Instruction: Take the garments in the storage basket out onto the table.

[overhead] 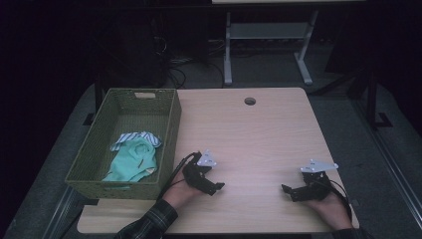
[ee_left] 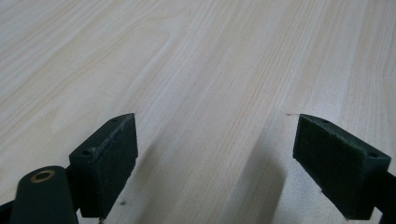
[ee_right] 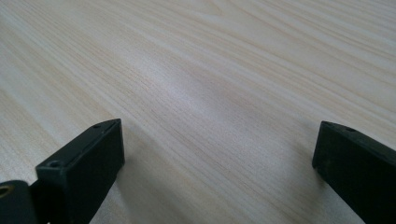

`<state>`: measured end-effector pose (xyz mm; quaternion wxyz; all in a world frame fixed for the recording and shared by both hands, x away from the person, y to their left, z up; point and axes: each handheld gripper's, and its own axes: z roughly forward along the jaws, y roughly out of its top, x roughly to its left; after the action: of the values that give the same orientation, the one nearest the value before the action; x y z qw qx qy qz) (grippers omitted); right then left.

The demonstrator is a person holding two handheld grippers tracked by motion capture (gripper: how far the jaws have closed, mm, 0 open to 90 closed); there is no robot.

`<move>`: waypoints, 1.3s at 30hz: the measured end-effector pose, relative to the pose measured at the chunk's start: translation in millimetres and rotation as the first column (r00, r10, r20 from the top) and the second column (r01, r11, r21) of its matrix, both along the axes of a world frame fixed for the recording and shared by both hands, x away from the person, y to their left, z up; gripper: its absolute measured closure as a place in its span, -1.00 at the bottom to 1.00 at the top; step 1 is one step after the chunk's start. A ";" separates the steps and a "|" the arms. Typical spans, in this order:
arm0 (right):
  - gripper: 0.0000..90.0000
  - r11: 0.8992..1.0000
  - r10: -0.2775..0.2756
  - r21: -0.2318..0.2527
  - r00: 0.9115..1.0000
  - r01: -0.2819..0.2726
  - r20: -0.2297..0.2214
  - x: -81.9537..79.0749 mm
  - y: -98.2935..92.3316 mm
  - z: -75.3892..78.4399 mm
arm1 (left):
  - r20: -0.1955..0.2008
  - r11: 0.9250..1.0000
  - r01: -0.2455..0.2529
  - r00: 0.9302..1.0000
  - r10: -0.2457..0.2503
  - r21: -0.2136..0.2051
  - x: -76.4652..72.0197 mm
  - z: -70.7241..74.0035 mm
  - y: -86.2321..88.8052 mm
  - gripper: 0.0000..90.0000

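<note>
Here the room beyond the surface (overhead: 259, 134) is dark, and the legs of a grey frame (overhead: 263, 45) at the far side fade into shadow, its top cut off by the upper edge of the high view. The person's forearms are cut off at the near edge; a plaid sleeve (overhead: 149, 221) shows on the left.

A green woven basket (overhead: 99, 149) sits at the left edge of the surface, its long axis running near to far. Inside, toward its near end, lies a crumpled mint-green garment (overhead: 133, 162) with a striped blue-and-white piece (overhead: 137, 137) at its far side. What sort of garment it is cannot be made out. A round cable hole (overhead: 250, 101) sits in the surface near the far edge.

The left claw (overhead: 213, 187) rests low over the near part of the surface, just right of the basket's near corner, and points right, toward the middle. The right claw (overhead: 289, 191) is near the right edge at about the same depth and points left, so the two face each other, well apart.

In the left gripper view the left claw (ee_left: 215, 158) has its jaws spread wide with bare wood grain between them. In the right gripper view the right claw (ee_right: 217, 163) is likewise wide, holding nothing.
</note>
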<state>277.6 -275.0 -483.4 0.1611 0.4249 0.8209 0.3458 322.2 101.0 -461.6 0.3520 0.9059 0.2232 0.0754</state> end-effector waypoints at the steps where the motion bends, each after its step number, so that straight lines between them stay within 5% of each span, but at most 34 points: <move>1: -0.96 1.000 0.000 0.000 1.000 0.000 0.000 0.0 0.0 0.0 | 0.000 1.000 0.000 1.000 0.000 0.000 0.0 0.0 0.0 -0.70; 28: -0.96 1.000 0.000 0.002 1.000 0.000 -0.003 2.3 -0.3 0.1 | -0.016 1.000 -0.011 1.000 0.011 -0.011 -0.3 12.6 3.5 -0.70; 39: -0.96 1.000 -0.002 0.003 1.000 0.002 -0.006 2.2 -0.2 0.1 | -0.029 0.998 -0.054 0.998 0.053 -0.023 0.7 16.2 4.6 -0.70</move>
<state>279.7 -275.2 -483.2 0.1582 0.4269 0.8205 0.3457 322.9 105.6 -445.4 0.3575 0.8963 0.2531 0.0693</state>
